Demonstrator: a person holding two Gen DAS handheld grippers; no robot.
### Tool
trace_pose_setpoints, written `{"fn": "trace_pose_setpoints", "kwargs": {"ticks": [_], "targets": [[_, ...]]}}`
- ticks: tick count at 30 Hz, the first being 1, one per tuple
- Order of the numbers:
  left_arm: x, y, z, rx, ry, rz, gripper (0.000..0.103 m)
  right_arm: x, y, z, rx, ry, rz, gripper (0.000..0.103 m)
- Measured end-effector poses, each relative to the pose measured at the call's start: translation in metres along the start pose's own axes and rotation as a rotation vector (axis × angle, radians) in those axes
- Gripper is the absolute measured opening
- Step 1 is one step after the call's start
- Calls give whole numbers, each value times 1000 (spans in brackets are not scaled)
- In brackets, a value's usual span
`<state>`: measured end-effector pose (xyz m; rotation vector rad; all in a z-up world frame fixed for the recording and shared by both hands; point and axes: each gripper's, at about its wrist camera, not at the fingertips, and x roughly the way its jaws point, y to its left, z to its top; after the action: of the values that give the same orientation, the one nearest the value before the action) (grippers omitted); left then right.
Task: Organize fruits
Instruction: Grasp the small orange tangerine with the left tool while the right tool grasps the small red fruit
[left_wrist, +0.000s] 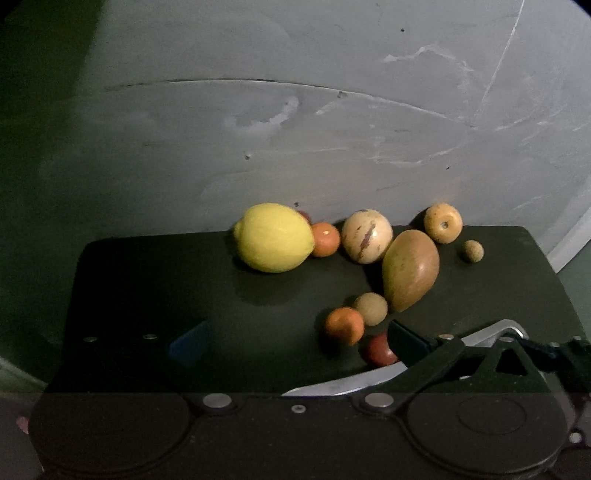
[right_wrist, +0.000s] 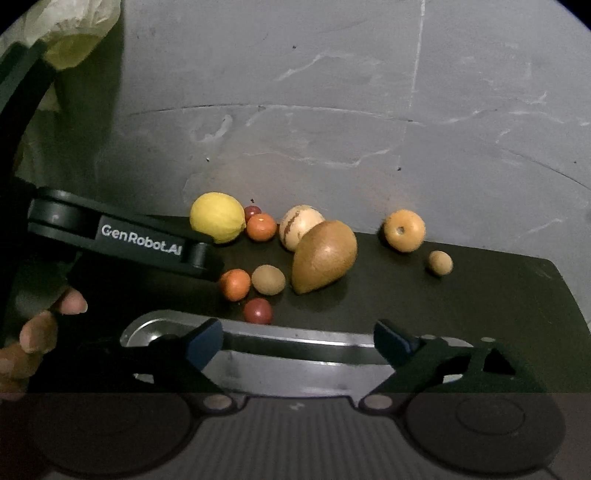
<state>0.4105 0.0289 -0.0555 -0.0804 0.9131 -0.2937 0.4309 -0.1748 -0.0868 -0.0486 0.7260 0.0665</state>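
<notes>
Right wrist view: fruits sit on my dark mat, both grippers open

Right wrist camera shows my right gripper (right_wrist: 299, 341) open wide, with nothing between its blue fingertips (right_wrist: 205, 341). It hangs over a shiny metal tray (right_wrist: 258, 365) at the near edge of the black mat (right_wrist: 480, 302).

My left gripper (left_wrist: 295, 341) is open too, and it holds nothing. From the right side I see its black body (right_wrist: 122, 236) reaching in over the left part of the mat. My hand (right_wrist: 40, 332) is wrapped around its handle.

All the fruits lie on the mat. A big yellow lemon (left_wrist: 274, 238) sits by the far edge. Right beside it is a small orange fruit (left_wrist: 325, 239), and a tiny red one (right_wrist: 252, 211) peeks out behind them. Next comes a pale round fruit with brown streaks (left_wrist: 366, 236). A big brown pointed fruit (left_wrist: 410, 269) leans just in front of it. A round yellow-orange fruit (left_wrist: 442, 222) sits farther right by the far edge, with a small tan ball (left_wrist: 473, 251) near it.

Closer to the tray, three little ones bunch up: an orange one (left_wrist: 344, 325), a tan one (left_wrist: 371, 308) touching it, and a dark red one (left_wrist: 378, 349) just beside the tray's rim.

A grey scratched wall (left_wrist: 295, 129) stands behind the mat. A crumpled pale bag (right_wrist: 70, 26) shows in the top left corner of the right wrist view.
</notes>
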Motion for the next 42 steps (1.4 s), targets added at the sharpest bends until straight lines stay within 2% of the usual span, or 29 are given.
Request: {"fn": "trace_pose_setpoints", "kwargs": {"ticks": [4, 8, 14, 16, 18, 21, 34, 42], "targets": [[9, -1, 4, 1, 14, -38, 92, 13, 5, 3, -1, 16, 30, 81], [18, -2, 6, 1, 33, -73, 85, 25, 12, 3, -13, 36, 44, 65], [28, -2, 6, -15, 62, -121, 73, 38, 18, 2, -15, 56, 50, 53], [29, -1, 5, -23, 71, -131, 68, 41, 19, 2, -14, 58, 54, 51], [30, 0, 5, -31, 81, -141, 56, 42, 21, 3, -15, 59, 59, 50], [33, 2, 5, -44, 95, -152, 48, 45, 23, 4, -15, 61, 67, 46], [41, 5, 9, -67, 120, -191, 30, 62, 21, 7, 50, 100, 92, 26], [34, 6, 10, -73, 101, -175, 29, 61, 22, 7, 54, 73, 83, 24]]}}
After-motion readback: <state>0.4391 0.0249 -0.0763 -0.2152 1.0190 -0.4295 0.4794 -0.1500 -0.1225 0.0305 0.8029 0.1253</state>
